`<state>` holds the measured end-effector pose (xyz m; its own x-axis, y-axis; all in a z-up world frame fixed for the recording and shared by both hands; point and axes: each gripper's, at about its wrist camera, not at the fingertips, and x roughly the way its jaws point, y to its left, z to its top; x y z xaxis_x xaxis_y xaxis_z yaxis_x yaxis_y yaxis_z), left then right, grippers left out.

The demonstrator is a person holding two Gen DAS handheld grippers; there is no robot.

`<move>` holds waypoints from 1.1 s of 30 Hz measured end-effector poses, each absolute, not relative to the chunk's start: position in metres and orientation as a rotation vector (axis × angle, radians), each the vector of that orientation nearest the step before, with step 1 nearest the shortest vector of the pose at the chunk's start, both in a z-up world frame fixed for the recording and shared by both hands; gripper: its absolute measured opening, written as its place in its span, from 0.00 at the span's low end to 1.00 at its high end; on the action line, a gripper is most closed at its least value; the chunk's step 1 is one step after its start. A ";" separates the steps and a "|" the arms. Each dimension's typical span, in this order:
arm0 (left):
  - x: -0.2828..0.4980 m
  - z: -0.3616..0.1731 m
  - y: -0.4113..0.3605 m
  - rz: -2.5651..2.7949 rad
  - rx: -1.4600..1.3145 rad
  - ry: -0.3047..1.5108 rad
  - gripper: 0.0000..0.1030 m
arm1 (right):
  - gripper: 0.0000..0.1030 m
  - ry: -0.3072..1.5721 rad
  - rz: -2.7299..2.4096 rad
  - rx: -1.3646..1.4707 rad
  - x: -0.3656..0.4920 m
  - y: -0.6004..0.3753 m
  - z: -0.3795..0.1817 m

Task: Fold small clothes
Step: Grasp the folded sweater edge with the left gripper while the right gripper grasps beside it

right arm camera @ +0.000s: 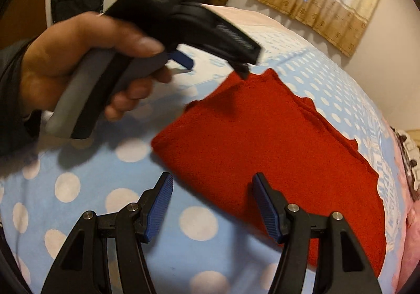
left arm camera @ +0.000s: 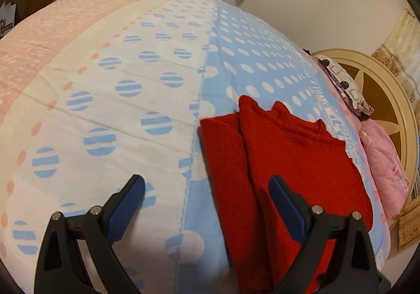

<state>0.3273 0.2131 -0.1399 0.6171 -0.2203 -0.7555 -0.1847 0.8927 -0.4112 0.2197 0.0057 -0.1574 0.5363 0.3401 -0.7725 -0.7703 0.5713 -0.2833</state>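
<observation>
My left tool (left arm camera: 207,187) hangs with jaws spread wide and empty above the bed's blue, white and pink polka-dot cotton quilt (left arm camera: 110,89); the folded red knit garment (left arm camera: 283,162) lies under its right finger and stretches ahead. My right tool (right arm camera: 212,189), likewise released and gripping nothing, hovers at the near edge of that red garment (right arm camera: 262,141). Ahead and to its left, my left hand (right arm camera: 86,62) grips the other tool's grey handle, its tip just above the garment's far corner.
</observation>
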 end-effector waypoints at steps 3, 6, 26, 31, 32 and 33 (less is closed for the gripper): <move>0.331 -0.143 0.210 -0.021 -0.474 0.919 0.95 | 0.62 0.704 0.707 -0.717 0.215 0.015 -0.162; 0.336 -0.142 0.206 -0.026 -0.452 0.914 0.95 | 0.62 0.676 0.685 -0.744 0.212 0.023 -0.163; 0.362 -0.147 0.184 -0.055 -0.279 0.907 0.66 | 0.33 0.659 0.653 -0.746 0.227 0.028 -0.169; 0.364 -0.147 0.184 -0.075 -0.299 0.907 0.48 | 0.21 0.662 0.639 -0.743 0.225 0.030 -0.168; 0.365 -0.147 0.184 -0.083 -0.306 0.908 0.44 | 0.21 0.662 0.637 -0.744 0.226 0.030 -0.168; 0.365 -0.147 0.183 -0.088 -0.309 0.907 0.41 | 0.21 0.660 0.635 -0.746 0.225 0.030 -0.169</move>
